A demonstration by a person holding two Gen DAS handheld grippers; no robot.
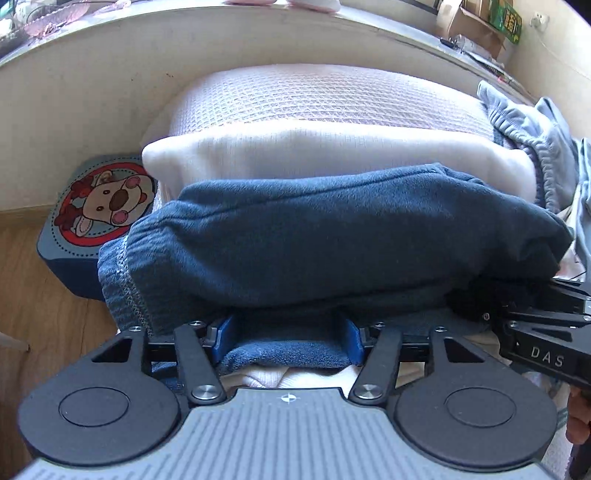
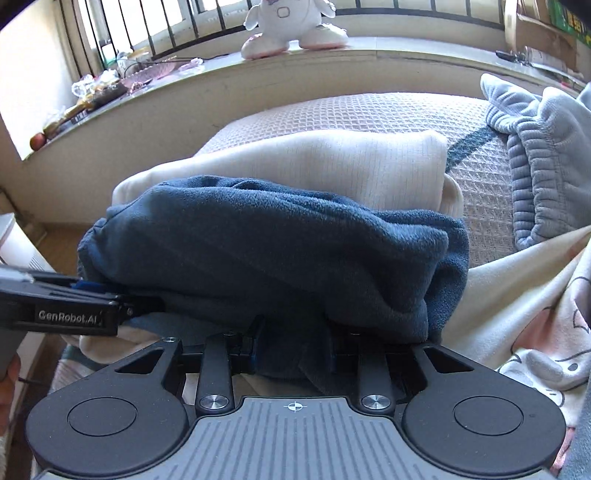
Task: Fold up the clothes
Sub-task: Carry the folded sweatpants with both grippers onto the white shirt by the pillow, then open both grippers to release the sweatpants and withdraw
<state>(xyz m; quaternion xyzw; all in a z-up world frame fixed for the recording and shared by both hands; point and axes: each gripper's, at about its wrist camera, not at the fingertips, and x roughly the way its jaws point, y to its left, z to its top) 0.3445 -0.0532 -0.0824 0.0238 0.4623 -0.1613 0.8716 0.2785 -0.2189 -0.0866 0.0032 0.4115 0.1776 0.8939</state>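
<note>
A dark blue fleece garment [image 1: 332,236] [image 2: 258,251] lies folded in a thick roll on a folded cream garment [image 1: 314,155] [image 2: 332,162] on the bed. My left gripper [image 1: 287,343] is at the roll's near edge. Its blue fingers [image 1: 221,339] stand wide apart with a flat layer of blue fleece lying loosely between them. My right gripper [image 2: 293,354] holds the same edge further right. Its jaws are narrow, and bunched blue fleece is pinched between them and hides most of the fingers. Each gripper shows at the side of the other's view, the right [image 1: 535,325] and the left [image 2: 74,310].
A pale waffle blanket [image 1: 314,96] [image 2: 369,110] covers the bed. A grey-blue garment [image 1: 532,147] [image 2: 546,166] is heaped at the right, beside a cartoon-print cloth [image 2: 535,332]. A bear-print stool [image 1: 99,206] stands on the wood floor at the left. A plush toy [image 2: 295,26] sits on the windowsill.
</note>
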